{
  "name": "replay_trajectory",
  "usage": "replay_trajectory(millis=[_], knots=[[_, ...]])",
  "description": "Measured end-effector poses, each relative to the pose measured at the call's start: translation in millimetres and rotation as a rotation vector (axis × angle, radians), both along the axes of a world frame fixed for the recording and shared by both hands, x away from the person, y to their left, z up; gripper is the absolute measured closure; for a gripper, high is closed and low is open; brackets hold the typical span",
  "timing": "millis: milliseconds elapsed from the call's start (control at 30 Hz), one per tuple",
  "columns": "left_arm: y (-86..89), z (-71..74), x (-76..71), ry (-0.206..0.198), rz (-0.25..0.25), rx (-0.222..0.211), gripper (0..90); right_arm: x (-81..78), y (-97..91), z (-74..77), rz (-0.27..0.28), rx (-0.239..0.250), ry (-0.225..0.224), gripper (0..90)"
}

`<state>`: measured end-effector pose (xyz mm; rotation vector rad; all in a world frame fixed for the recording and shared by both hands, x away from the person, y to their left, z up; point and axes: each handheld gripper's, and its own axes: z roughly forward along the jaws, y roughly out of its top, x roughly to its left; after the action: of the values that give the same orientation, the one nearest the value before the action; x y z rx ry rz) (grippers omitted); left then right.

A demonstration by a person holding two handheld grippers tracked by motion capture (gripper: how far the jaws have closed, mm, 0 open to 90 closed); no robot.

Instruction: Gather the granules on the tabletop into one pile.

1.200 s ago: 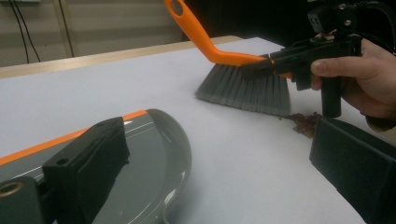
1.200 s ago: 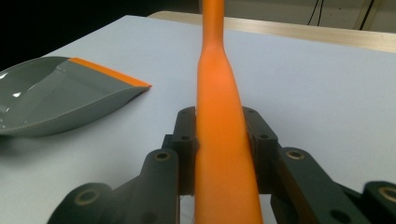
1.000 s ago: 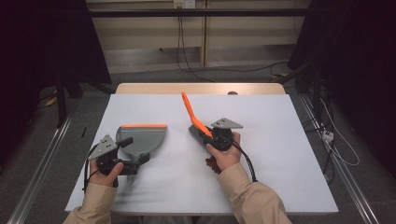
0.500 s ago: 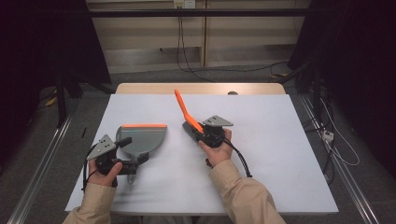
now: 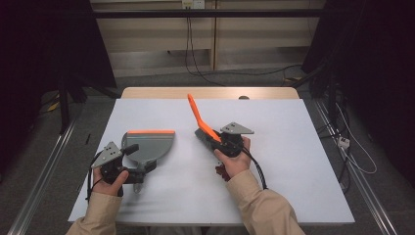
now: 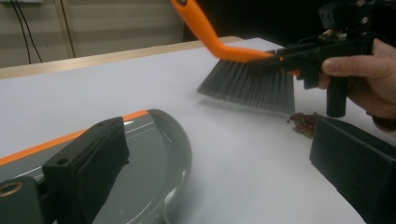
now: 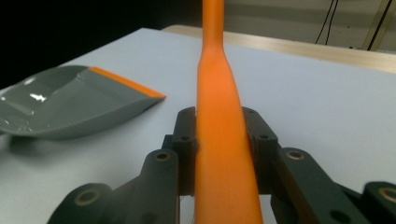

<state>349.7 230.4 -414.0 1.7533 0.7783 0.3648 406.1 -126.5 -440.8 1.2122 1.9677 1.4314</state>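
A: Brush (image 5: 199, 119) first, high view. Orange handle, centre of frame, slanting up-left from the right tongs (image 5: 221, 140), which are clenched on its lower end. Bristle end sits under the tongs, hard to see there.

B: Dustpan?

A: Grey dustpan (image 5: 149, 142) left of centre on the white worktop (image 5: 293, 161), orange lip facing the top of frame. Left tongs (image 5: 131, 172) sit at its handle, lower left. Whether they are clenched on it, cannot tell from this view.

B: Left gripper view?

A: Left tongs' black jaws stand apart at the bottom corners, dustpan (image 6: 154, 154) between and beneath them; grip not clear here either. Brush bristles (image 6: 252, 86) upper right, hovering just above the worktop. Small brown crumb pile (image 6: 306, 123) right below the bristles' right end, at mid right.

B: So the key relation?

A: Crumbs lie on the far side of the brush from the dustpan. Likely sweep goes from the crumbs across toward the pan's orange lip. Right hand is nearer the crumbs.

B: Right gripper view?

A: Handle (image 7: 222, 130) runs straight up the frame's middle, both pads (image 7: 187, 140) pressed on it. Dustpan (image 7: 70, 105) at mid left, well apart.
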Motion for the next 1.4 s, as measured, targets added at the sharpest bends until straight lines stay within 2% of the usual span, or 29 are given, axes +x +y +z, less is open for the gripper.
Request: replay_trajectory(millis=[100,300,400,500,567,633,733,800,1000,1100,1200,1233,1400], knots=[[0.7,0.3,0.0,0.002,-0.002,-0.006,4.2,0.7,-12.1,11.0,-0.007,0.011,-0.001,70.8],[0.6,-0.1,-0.3,0.016,0.001,0.005,4.2,-3.3,-50.1,21.5,-0.037,-0.033,0.032,70.8],[-0.4,-0.7,-1.4,0.034,-0.010,0.018,4.4,-9.4,-71.2,20.5,-0.067,-0.042,0.041,70.8],[-1.8,-1.8,-1.5,0.050,-0.016,0.035,4.5,-15.5,-84.8,16.9,-0.083,-0.078,0.057,70.7],[-3.1,-2.0,-2.1,0.049,-0.025,0.040,4.5,-19.8,-92.6,14.2,-0.082,-0.105,0.070,70.7],[-4.3,-1.9,-2.9,0.049,-0.031,0.041,4.5,-23.9,-98.2,11.4,-0.086,-0.106,0.083,70.7],[-4.7,-2.0,-3.1,0.049,-0.031,0.045,4.5,-29.0,-103.4,7.8,-0.096,-0.122,0.106,70.6],[-4.6,-2.3,-2.8,0.052,-0.033,0.046,4.5,-30.8,-105.3,7.3,-0.101,-0.134,0.104,70.6],[-3.6,-2.3,-2.8,0.060,-0.026,0.050,4.5,-31.6,-107.0,8.2,-0.103,-0.125,0.136,69.5],[-3.8,-2.8,-2.6,0.062,-0.026,0.048,4.5,-28.0,-107.0,10.5,-0.100,-0.100,0.172,65.9],[-3.8,-3.1,-2.7,0.066,-0.022,0.050,4.5,-24.6,-104.9,16.8,-0.106,-0.102,0.175,64.7],[-3.5,-3.2,-2.8,0.070,-0.018,0.054,4.5,-23.0,-103.9,19.1,-0.104,-0.098,0.189,64.9],[-0.1,-4.2,-3.8,0.087,0.004,0.071,4.6,-13.6,-100.2,24.0,-0.109,-0.138,0.245,69.3]])
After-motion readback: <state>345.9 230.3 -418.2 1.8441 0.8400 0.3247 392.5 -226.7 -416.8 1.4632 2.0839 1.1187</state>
